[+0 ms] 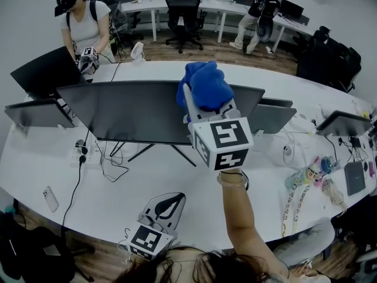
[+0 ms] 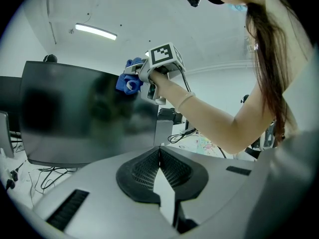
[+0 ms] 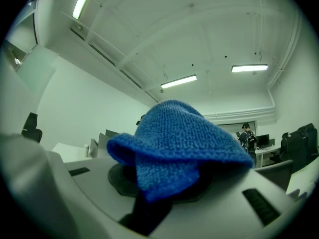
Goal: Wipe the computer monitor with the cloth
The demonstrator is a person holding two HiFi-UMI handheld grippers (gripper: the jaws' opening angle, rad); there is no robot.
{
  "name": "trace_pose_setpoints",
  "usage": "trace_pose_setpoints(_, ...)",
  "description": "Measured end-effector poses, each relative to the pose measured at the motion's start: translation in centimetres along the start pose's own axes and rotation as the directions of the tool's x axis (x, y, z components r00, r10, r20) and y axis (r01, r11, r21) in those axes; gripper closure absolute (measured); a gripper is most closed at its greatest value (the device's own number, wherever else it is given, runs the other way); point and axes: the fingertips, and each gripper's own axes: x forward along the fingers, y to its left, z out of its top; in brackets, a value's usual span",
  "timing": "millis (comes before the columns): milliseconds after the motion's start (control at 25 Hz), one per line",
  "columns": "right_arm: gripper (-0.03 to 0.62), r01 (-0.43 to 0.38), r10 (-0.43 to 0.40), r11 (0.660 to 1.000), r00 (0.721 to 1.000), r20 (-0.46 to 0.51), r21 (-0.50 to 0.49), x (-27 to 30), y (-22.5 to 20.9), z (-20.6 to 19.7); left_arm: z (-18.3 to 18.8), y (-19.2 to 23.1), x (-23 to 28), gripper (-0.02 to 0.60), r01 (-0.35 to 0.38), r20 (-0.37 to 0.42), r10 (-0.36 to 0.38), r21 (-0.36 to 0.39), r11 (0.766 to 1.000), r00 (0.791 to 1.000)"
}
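A wide dark monitor (image 1: 135, 111) stands on the white table (image 1: 194, 187); the left gripper view shows its dark screen (image 2: 75, 118). My right gripper (image 1: 203, 102) is raised at the monitor's top edge, shut on a blue cloth (image 1: 205, 84), which also fills the right gripper view (image 3: 174, 143). From the left gripper view, the cloth (image 2: 128, 81) sits at the screen's upper right corner. My left gripper (image 1: 168, 205) is low near the table's front edge, shut with nothing in it (image 2: 159, 151).
Other monitors (image 1: 35, 114) stand left and right (image 1: 344, 122). Cables and a power strip (image 1: 82, 152) lie under the screen, a phone (image 1: 50, 199) at the left, lanyards (image 1: 306, 178) at the right. A person (image 1: 82, 25) stands behind the table.
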Motion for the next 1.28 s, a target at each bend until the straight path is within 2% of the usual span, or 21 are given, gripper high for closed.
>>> trace_pose_setpoints(120, 0.496, -0.001, 0.001, 1.000, 1.000, 0.000, 0.001, -0.3, -0.5, -0.1, -0.4, -0.3, 0.4, 0.572, 0.008, -0.013, -0.007, 0.071, 0.997, 1.000)
trace_pose_setpoints(400, 0.496, 0.008, -0.008, 1.000, 1.000, 0.001, 0.005, -1.1, -1.5, -0.3, -0.1, -1.4, 1.0, 0.572, 0.007, -0.005, -0.007, -0.016, 1.000, 1.000)
trace_pose_setpoints(720, 0.496, 0.013, -0.013, 1.000, 1.000, 0.002, 0.012, -1.7, -2.8, -0.4, -0.1, -2.3, 1.9, 0.572, 0.007, -0.008, -0.007, -0.017, 1.000, 1.000)
trace_pose_setpoints(1280, 0.496, 0.026, -0.026, 0.999, 1.000, 0.003, 0.044, -2.9, -4.7, -0.5, -0.8, -3.7, 1.4, 0.572, -0.063, -0.010, 0.062, -0.046, 0.997, 0.998)
